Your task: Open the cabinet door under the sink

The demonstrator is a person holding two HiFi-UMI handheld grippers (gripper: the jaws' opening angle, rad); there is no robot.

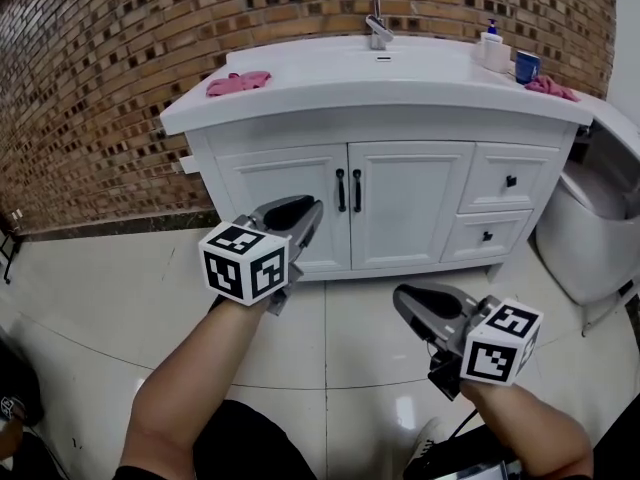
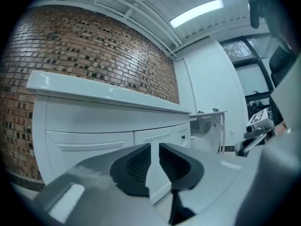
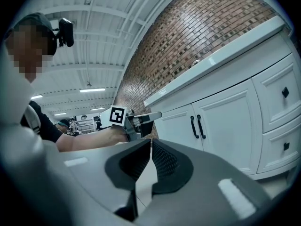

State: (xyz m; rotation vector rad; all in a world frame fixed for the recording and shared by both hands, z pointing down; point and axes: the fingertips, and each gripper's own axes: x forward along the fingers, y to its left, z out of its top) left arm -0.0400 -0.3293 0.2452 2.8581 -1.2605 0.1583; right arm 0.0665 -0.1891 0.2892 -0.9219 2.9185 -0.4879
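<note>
The white vanity cabinet (image 1: 400, 128) under the sink has two doors, left door (image 1: 270, 193) and right door (image 1: 415, 203), both closed. A black vertical handle (image 1: 340, 190) sits on the left door beside its twin (image 1: 357, 190) on the right door. My left gripper (image 1: 308, 210) is raised in front of the left door, short of the handles; its jaws stand a little apart with nothing between them (image 2: 154, 147). My right gripper (image 1: 405, 298) hangs lower over the floor, jaws together and empty (image 3: 150, 142). The handles (image 3: 197, 126) also show in the right gripper view.
On the countertop are a pink cloth (image 1: 238, 82), a chrome faucet (image 1: 372, 13), a soap bottle (image 1: 491, 43) and a blue cup (image 1: 527, 65). Two drawers (image 1: 510, 180) sit right of the doors. A white fixture (image 1: 590, 238) stands at the right. A brick wall (image 1: 90, 98) runs behind.
</note>
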